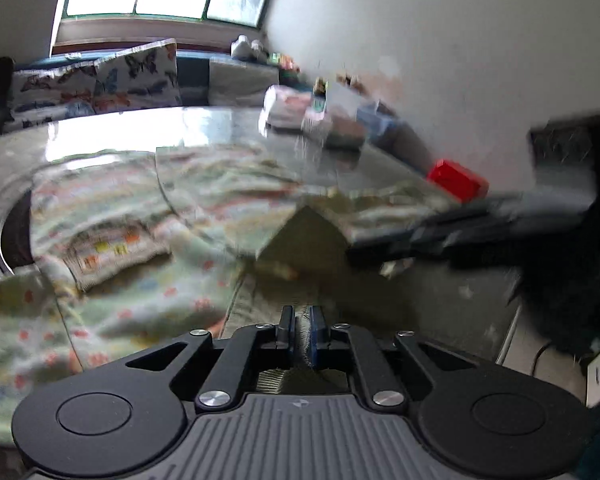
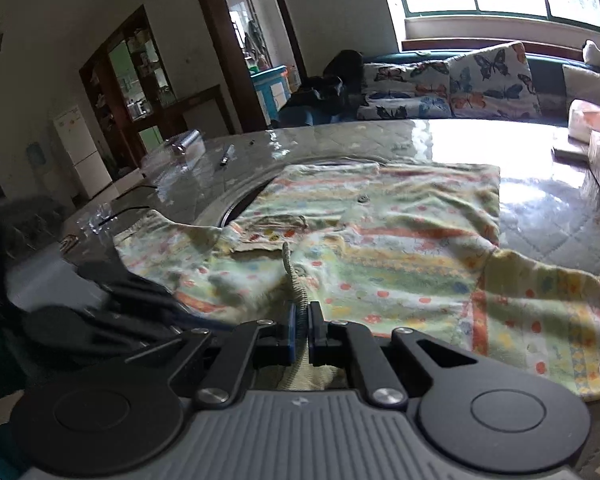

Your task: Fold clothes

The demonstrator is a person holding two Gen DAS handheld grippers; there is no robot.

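Observation:
A pale green child's garment (image 1: 140,248) with coloured stripes and dots lies spread and partly folded on the glossy table (image 1: 120,132). In the left wrist view my left gripper (image 1: 302,332) is shut on a fold of that cloth at its near edge; the picture is blurred. In the right wrist view the same garment (image 2: 380,248) fills the middle. My right gripper (image 2: 300,328) is shut on its ribbed hem, which rises between the pads. The dark blurred shape at the right of the left wrist view is the right gripper (image 1: 460,232).
A red box (image 1: 456,180) and several packets (image 1: 292,112) stand along the wall side of the table. A dark round ring (image 2: 236,208) shows beside the garment. A pen (image 2: 226,156) lies farther back. A sofa with butterfly cushions (image 2: 460,80) stands behind the table (image 2: 540,208).

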